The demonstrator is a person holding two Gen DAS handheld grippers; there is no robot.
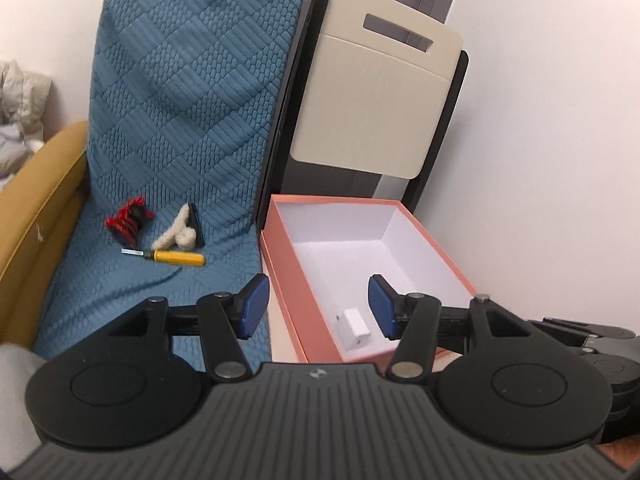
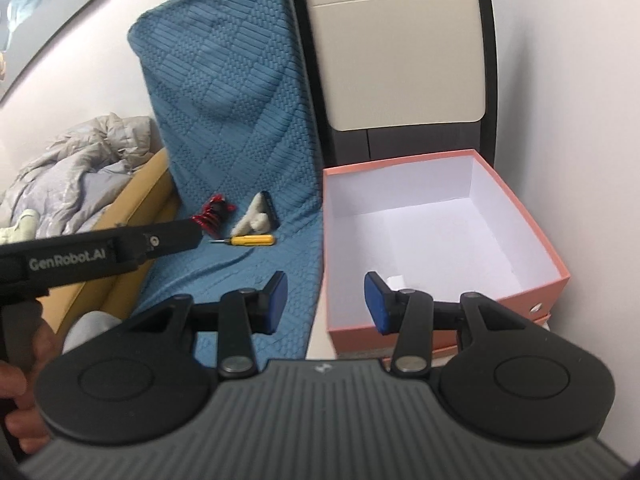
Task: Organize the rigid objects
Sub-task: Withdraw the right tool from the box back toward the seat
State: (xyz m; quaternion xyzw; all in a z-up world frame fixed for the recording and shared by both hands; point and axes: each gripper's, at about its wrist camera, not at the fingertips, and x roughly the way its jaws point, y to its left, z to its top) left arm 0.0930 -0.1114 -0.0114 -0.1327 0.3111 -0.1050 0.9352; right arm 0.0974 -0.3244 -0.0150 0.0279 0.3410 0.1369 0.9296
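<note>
A pink box (image 1: 298, 276) with a white inside stands open beside a blue-covered seat (image 1: 168, 152). A small white charger block (image 1: 356, 326) lies in its near corner; in the right wrist view only its top (image 2: 396, 280) shows. On the seat lie a red and black spool (image 1: 130, 220), a fluffy cream item on a black piece (image 1: 180, 232) and a yellow-handled screwdriver (image 1: 178, 257). They also show in the right wrist view: spool (image 2: 214, 216), cream item (image 2: 254, 220), screwdriver (image 2: 250, 240), box (image 2: 516, 210). My left gripper (image 1: 318, 306) is open and empty over the box's near left wall. My right gripper (image 2: 326, 300) is open and empty before the box.
A cream folding board (image 1: 380, 92) in a black frame leans behind the box. A mustard armrest (image 1: 36, 208) bounds the seat's left side, with grey bedding (image 2: 72, 160) beyond. The left gripper's body (image 2: 100, 252) crosses the right wrist view at left. A white wall is on the right.
</note>
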